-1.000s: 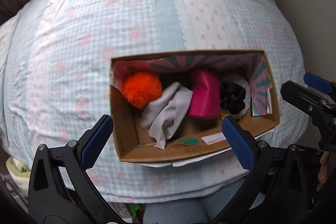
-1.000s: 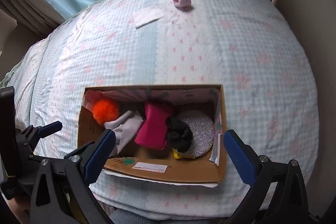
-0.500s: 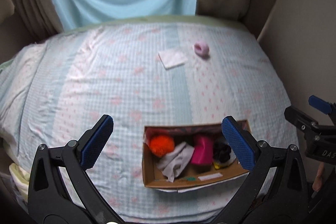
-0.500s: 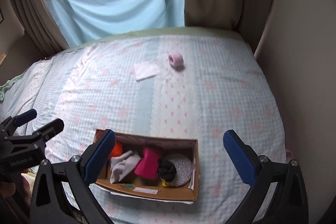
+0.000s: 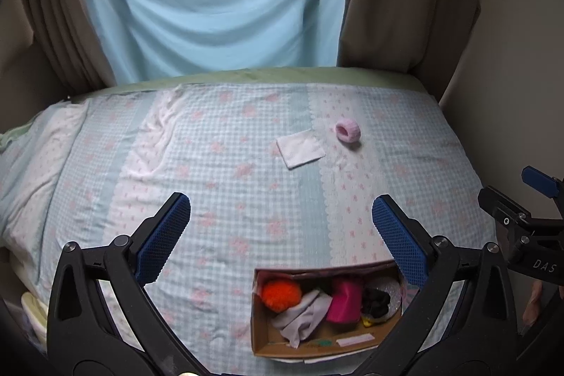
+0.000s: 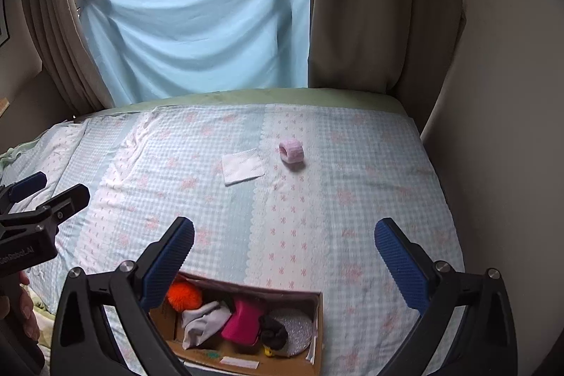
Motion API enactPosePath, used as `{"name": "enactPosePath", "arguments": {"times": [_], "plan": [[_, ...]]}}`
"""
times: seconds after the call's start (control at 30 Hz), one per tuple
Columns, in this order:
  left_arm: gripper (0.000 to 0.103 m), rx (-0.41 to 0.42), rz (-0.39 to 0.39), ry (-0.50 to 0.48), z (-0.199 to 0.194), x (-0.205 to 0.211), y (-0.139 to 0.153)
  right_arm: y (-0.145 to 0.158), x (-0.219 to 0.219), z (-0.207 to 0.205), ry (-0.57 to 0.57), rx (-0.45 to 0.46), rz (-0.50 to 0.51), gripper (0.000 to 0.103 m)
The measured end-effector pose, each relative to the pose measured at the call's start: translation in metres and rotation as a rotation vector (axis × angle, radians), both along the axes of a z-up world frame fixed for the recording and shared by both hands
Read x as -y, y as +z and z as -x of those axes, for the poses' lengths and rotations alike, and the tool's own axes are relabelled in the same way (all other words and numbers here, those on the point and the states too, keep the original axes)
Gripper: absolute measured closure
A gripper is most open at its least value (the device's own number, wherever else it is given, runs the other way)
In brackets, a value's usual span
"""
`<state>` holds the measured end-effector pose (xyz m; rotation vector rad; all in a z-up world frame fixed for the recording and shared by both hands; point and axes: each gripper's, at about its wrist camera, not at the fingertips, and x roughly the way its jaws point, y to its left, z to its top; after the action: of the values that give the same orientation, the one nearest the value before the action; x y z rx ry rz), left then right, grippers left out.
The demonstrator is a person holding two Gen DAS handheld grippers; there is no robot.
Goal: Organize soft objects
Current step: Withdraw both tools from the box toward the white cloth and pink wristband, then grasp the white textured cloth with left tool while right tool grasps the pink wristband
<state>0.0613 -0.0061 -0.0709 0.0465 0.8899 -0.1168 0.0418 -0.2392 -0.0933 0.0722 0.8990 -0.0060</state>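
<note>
A cardboard box [image 5: 268, 346] [image 6: 317, 333] sits near the bed's front edge. Inside lie an orange pompom [image 5: 281, 295] [image 6: 184, 295], a grey cloth [image 5: 299, 314] [image 6: 204, 319], a magenta pouch [image 5: 344, 305] [image 6: 245, 323], a black scrunchie [image 5: 376, 301] [image 6: 273, 333] and a silver glittery disc [image 6: 296, 328]. Far up the bed lie a white folded cloth [image 5: 300, 148] [image 6: 243, 166] and a pink fuzzy band [image 5: 348, 130] [image 6: 292, 150]. My left gripper [image 5: 280, 229] and right gripper [image 6: 283, 251] both stand open and empty, held high behind the box.
The checked bedsheet [image 5: 218, 199] covers the bed. A light blue sheet [image 6: 197, 23] and brown curtains [image 6: 370, 6] hang at the window behind. A wall [image 6: 500, 94] runs along the right edge of the bed. A hand [image 6: 24, 312] shows at lower left.
Both grippers have pulled up and back from the box, so it shrank to the bottom of each view and the window came into sight. Both stayed open.
</note>
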Motion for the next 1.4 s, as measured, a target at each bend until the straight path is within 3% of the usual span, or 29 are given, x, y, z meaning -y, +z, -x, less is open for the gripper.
{"name": "enactPosePath", "arguments": {"times": [0.2,0.4,0.63,0.87,1.0,1.13,1.27,1.33,1.4], "plan": [[0.0,-0.036,0.0,-0.013,-0.055,0.016,-0.027,-0.016,0.008,-0.052,0.015,-0.009,-0.014,0.001],[0.0,-0.101,0.004,-0.037,-0.125,0.033,-0.076,-0.053,0.017,-0.119,0.032,-0.036,-0.02,0.001],[0.0,-0.214,0.036,-0.002,-0.211,0.042,-0.165,-0.121,0.029,-0.198,0.074,-0.075,-0.031,0.001],[0.0,-0.291,0.048,0.03,-0.283,0.06,-0.274,-0.222,0.031,-0.268,0.166,-0.137,0.018,0.001],[0.0,-0.332,0.064,0.036,-0.314,0.072,-0.334,-0.266,0.031,-0.297,0.189,-0.134,0.008,0.001],[0.0,-0.353,0.079,0.037,-0.33,0.084,-0.372,-0.299,0.027,-0.321,0.202,-0.149,0.001,0.001],[0.0,-0.373,0.0,0.024,-0.336,0.097,-0.4,-0.322,0.021,-0.338,0.216,-0.164,0.005,0.002],[0.001,-0.33,-0.034,-0.01,-0.334,0.103,-0.402,-0.33,0.017,-0.344,0.225,-0.17,0.017,0.009],[0.002,-0.323,-0.039,-0.028,-0.334,0.104,-0.404,-0.339,0.014,-0.352,0.22,-0.199,0.029,0.027]]}}
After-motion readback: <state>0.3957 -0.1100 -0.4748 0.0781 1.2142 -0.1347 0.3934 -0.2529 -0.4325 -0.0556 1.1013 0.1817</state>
